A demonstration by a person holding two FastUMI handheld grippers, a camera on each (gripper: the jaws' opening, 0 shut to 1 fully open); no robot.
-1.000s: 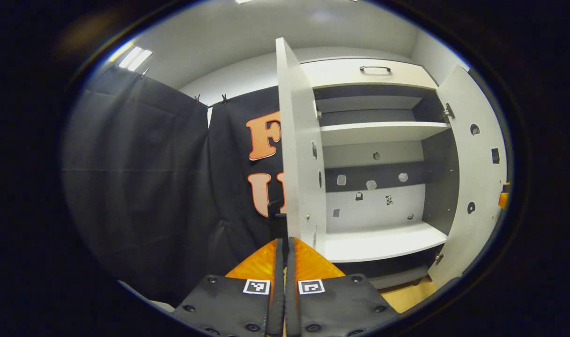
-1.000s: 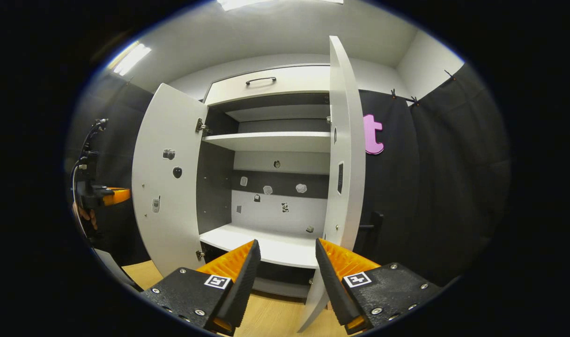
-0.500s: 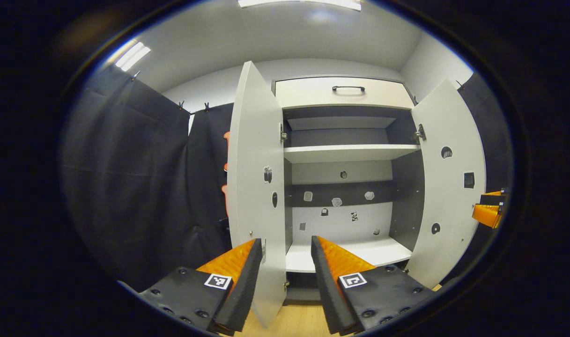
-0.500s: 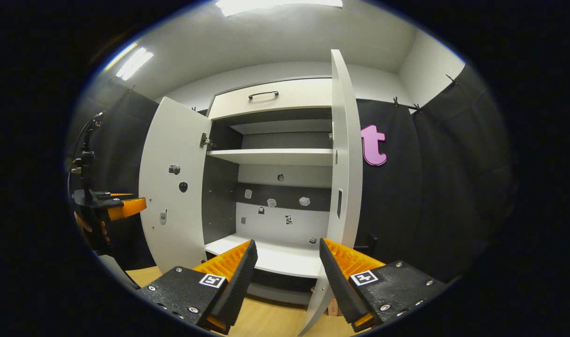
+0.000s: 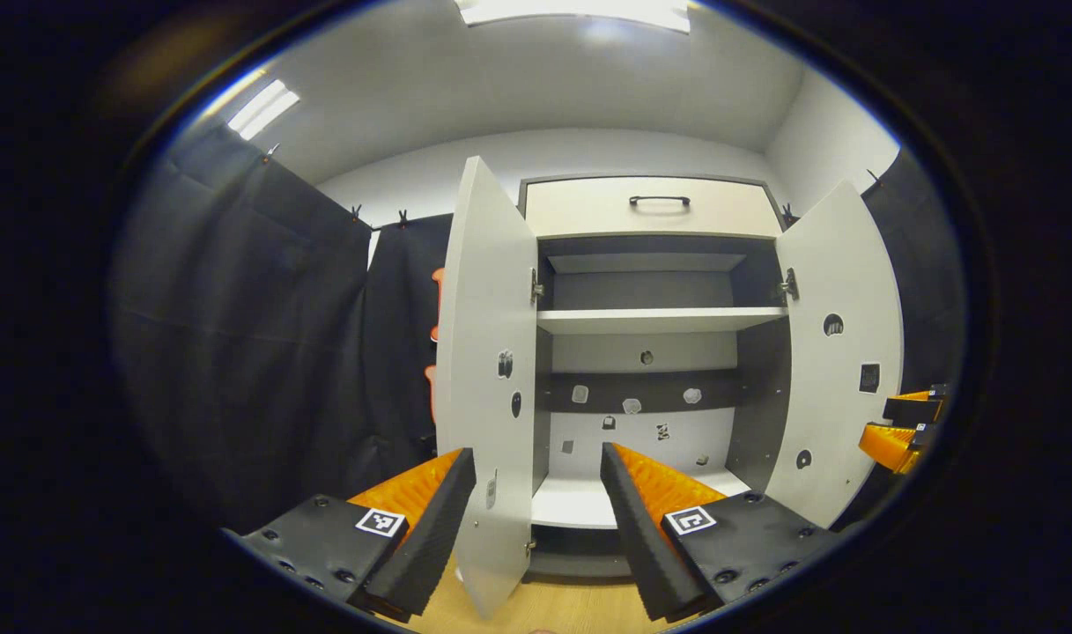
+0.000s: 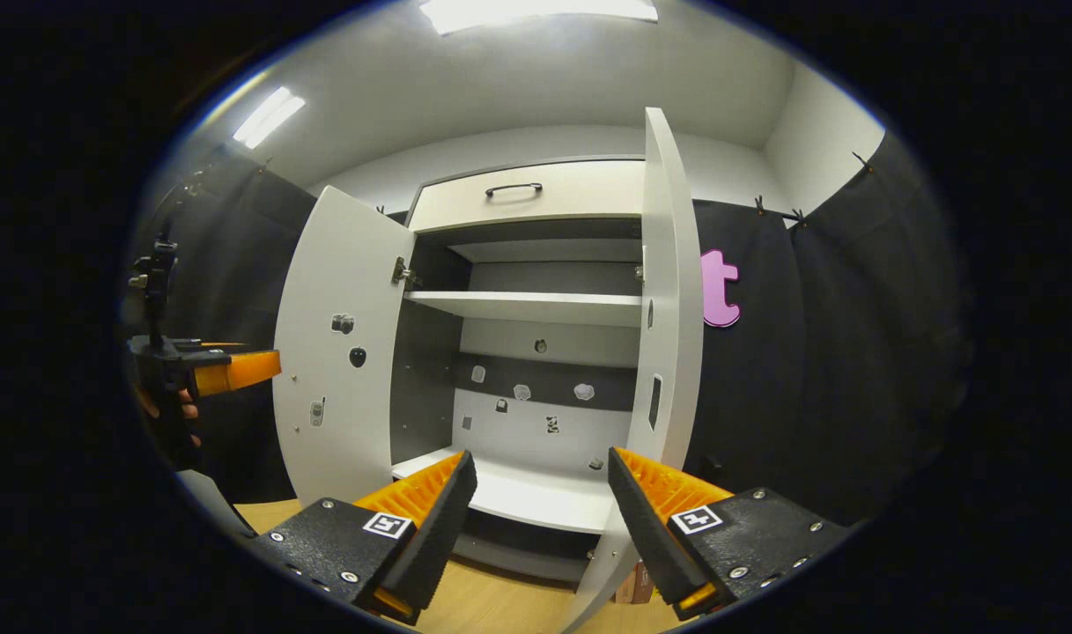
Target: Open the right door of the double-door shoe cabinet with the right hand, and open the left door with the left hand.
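The white shoe cabinet [image 5: 650,321] stands with both doors swung wide, and its shelves are bare. In the left gripper view the left door [image 5: 487,370] is nearly edge-on just ahead, and the right door [image 5: 839,352] hangs open farther right. My left gripper [image 5: 537,451] is open with the left door's lower edge between its fingers, touching neither. In the right gripper view the right door [image 6: 672,352] stands edge-on and the left door [image 6: 342,352] faces me. My right gripper [image 6: 540,455] is open, holding nothing. The left gripper [image 6: 227,370] shows there, held in a hand [image 6: 179,409]. The right gripper [image 5: 901,431] shows at the left gripper view's right rim.
A drawer with a dark handle [image 5: 659,201] tops the cabinet. Small stickers dot its back panel [image 5: 632,405] and the door insides. Black cloth walls [image 5: 254,352] flank both sides. Wooden floor [image 6: 491,599] runs below the cabinet.
My left gripper, shut at the left door's edge a second ago, has opened and drawn back. The right gripper stayed open and backed off slightly. Both doors remain open.
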